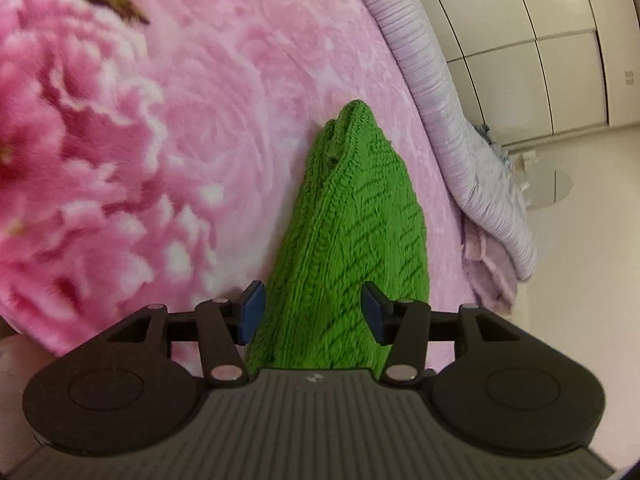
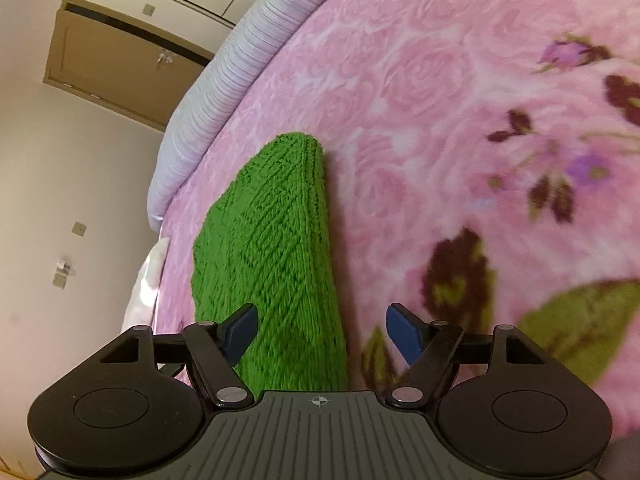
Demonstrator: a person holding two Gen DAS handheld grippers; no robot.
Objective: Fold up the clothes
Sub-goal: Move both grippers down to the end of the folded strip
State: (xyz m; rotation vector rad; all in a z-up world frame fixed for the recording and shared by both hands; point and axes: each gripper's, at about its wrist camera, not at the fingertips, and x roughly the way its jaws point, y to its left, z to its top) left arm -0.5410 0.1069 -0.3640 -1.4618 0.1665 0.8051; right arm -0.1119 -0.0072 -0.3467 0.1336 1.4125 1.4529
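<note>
The green knit (image 1: pixel 352 240) lies bunched on the bed's pink floral blanket (image 1: pixel 168 92), near the edge. It looks soft, thick, light and floppy, so a pinch on a hem or corner should hold. The left hand-held gripper (image 1: pixel 312 312) straddles it, jaws apart, not clamped; the right hand-held gripper (image 2: pixel 322 334) is wide, its edge between the fingers. A striped lilac bolster (image 1: pixel 452 120) lies just beyond; nothing blocks.

Chunky green knit garment (image 1: pixel 352 220), plush pink floral blanket (image 1: pixel 224 60), glossy cupboard doors (image 1: pixel 540 20)
</note>
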